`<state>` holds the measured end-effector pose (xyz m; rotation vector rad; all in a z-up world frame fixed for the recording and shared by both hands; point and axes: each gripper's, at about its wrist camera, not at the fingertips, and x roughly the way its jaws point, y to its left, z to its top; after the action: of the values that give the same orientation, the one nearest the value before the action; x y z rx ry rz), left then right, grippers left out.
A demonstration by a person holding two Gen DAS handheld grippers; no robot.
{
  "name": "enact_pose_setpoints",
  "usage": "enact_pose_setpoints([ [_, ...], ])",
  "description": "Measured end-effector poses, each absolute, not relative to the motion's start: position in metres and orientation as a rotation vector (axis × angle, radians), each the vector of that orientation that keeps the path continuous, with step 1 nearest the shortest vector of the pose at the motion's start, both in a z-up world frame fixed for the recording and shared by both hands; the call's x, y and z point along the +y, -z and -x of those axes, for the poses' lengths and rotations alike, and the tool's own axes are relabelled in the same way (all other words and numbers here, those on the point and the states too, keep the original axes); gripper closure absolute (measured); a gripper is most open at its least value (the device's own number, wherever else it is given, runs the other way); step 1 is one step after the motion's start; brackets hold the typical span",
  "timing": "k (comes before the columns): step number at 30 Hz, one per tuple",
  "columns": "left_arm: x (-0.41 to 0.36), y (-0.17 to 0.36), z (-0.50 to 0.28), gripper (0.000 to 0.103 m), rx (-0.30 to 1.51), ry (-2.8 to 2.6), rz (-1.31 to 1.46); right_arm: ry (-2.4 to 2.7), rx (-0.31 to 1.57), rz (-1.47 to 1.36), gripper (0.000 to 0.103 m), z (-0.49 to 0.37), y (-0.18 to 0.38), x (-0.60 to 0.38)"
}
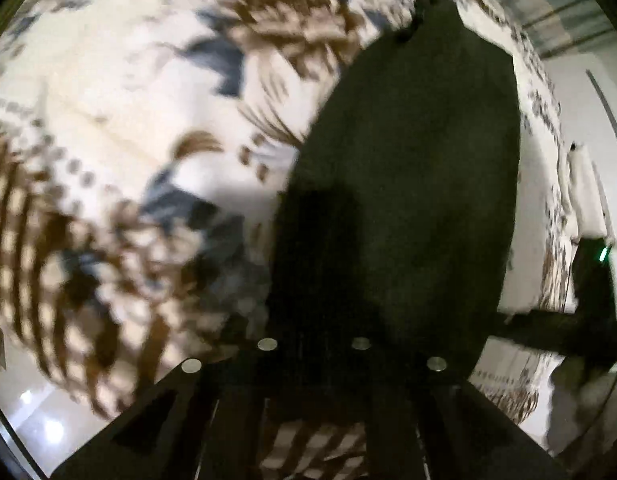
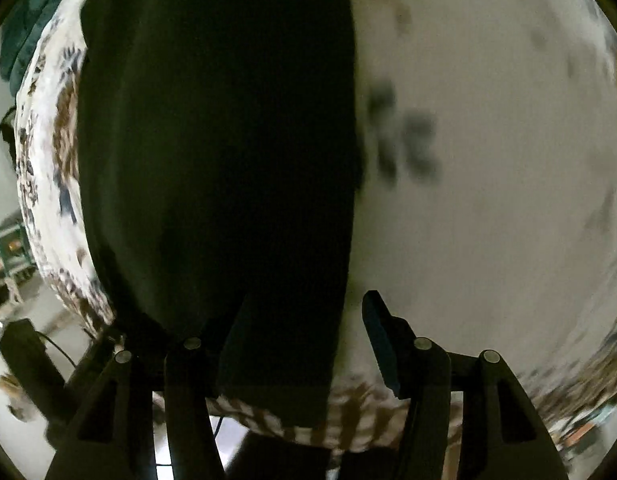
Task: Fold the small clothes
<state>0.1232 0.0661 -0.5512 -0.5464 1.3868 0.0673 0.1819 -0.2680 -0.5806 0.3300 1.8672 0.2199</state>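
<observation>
L wrist view, nearest first: left tongs (image 1: pixel 314 344) sit at 6 o'clock, pressed together, fingers lost in the dark cloth; whether any fabric is caught between them can't be told. The black garment (image 1: pixel 404 184) starts right at the fingertips and runs away toward 12–1 o'clock as one long flat strip, its far end a narrow bunched tip near the top edge. It lies on a patterned bedspread (image 1: pixel 120 128), cream w/ brown and blue leaf shapes, which fills the 7–12 o'clock side. At 3–4 o'clock a dark device w/ a small green light pokes in, prob. the other tool, blurred and cut by the frame edge.

R wrist view, nearest first: right tongs (image 2: pixel 304 332) at 6 o'clock, spread partway. L finger overlaps the garment (image 2: pixel 212 140) and its outline nearly vanishes against the black; R finger (image 2: pixel 382 340) stands clear over bare bedspread (image 2: pixel 488 160), not touching cloth. The garment's R edge runs between the two fingers, so the near hem lies inside the gap w/ no pinch visible. From there the strip runs up to 12 o'clock and is cut off by the frame. A green-dark bundle at 10–11 o'clock is too small to name. Bedspread at 1–4 o'clock is heavily motion-smeared.
</observation>
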Motion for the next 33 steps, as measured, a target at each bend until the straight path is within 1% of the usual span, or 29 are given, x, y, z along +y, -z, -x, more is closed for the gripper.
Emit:
enact_pose_setpoints([
  [1,0.070,0.546,-0.118,0.099,1.382,-0.070,0.555,-0.213,1.860,-0.334,0.091,-0.174,0.580,-0.267],
  [2,0.074,0.543,-0.115,0.098,1.384,-0.083,0.551,-0.215,1.849,-0.332,0.095,-0.171,0.579,-0.263],
  [4,0.079,0.544,-0.110,0.098,1.408,-0.071,0.561,-0.227,1.814,-0.286,0.096,-0.163,0.573,-0.261],
  [5,0.077,0.545,-0.111,0.094,1.418,-0.060,0.567,-0.228,1.820,-0.264,0.096,-0.160,0.574,-0.260],
  [7,0.073,0.540,-0.119,0.093,1.457,-0.056,0.574,-0.242,1.849,-0.260,0.096,-0.160,0.577,-0.261],
  [8,0.071,0.535,-0.119,0.084,1.474,-0.054,0.574,-0.257,1.861,-0.264,0.094,-0.164,0.575,-0.262],
  [9,0.068,0.528,-0.126,0.077,1.478,-0.043,0.582,-0.269,1.867,-0.284,0.093,-0.168,0.571,-0.265],
  [10,0.066,0.515,-0.133,0.061,1.462,-0.033,0.583,-0.292,1.867,-0.334,0.086,-0.176,0.563,-0.272],
  [11,0.064,0.504,-0.141,0.049,1.437,-0.020,0.587,-0.308,1.852,-0.368,0.074,-0.183,0.555,-0.278],
  [12,0.065,0.493,-0.154,0.046,1.400,0.001,0.596,-0.318,1.829,-0.392,0.066,-0.190,0.548,-0.284],
  [13,0.064,0.482,-0.173,0.042,1.354,0.023,0.600,-0.324,1.789,-0.417,0.054,-0.203,0.535,-0.294],
  [14,0.063,0.475,-0.192,0.042,1.321,0.045,0.609,-0.327,1.758,-0.432,0.051,-0.218,0.527,-0.301],
  [16,0.059,0.469,-0.250,0.042,1.257,0.109,0.625,-0.304,1.696,-0.474,0.050,-0.258,0.514,-0.317],
  [17,0.058,0.469,-0.276,0.042,1.227,0.127,0.619,-0.291,1.666,-0.503,0.048,-0.279,0.511,-0.325],
  [19,0.050,0.471,-0.353,0.042,1.161,0.185,0.565,-0.259,1.603,-0.546,0.046,-0.327,0.507,-0.344],
  [20,0.052,0.471,-0.373,0.042,1.147,0.188,0.538,-0.246,1.571,-0.551,0.046,-0.347,0.506,-0.348],
  [23,0.039,0.498,-0.472,0.042,1.148,0.237,0.468,-0.214,1.489,-0.572,0.046,-0.418,0.510,-0.362],
  [26,0.027,0.533,-0.538,0.042,1.209,0.273,0.402,-0.184,1.435,-0.593,0.045,-0.491,0.526,-0.366],
  [27,0.023,0.548,-0.558,0.044,1.226,0.294,0.381,-0.176,1.421,-0.594,0.045,-0.517,0.533,-0.366],
  [28,0.020,0.555,-0.566,0.055,1.225,0.313,0.369,-0.172,1.415,-0.594,0.045,-0.536,0.541,-0.363],
  [29,0.015,0.557,-0.577,0.098,1.217,0.336,0.350,-0.166,1.418,-0.589,0.044,-0.553,0.548,-0.363],
  [31,0.013,0.559,-0.585,0.098,1.199,0.385,0.333,-0.150,1.431,-0.585,0.044,-0.585,0.567,-0.362],
  [32,0.014,0.554,-0.584,0.098,1.176,0.401,0.337,-0.142,1.435,-0.581,0.048,-0.591,0.572,-0.358],
  [33,0.017,0.548,-0.583,0.099,1.149,0.412,0.339,-0.128,1.414,-0.569,0.060,-0.598,0.571,-0.359],
])
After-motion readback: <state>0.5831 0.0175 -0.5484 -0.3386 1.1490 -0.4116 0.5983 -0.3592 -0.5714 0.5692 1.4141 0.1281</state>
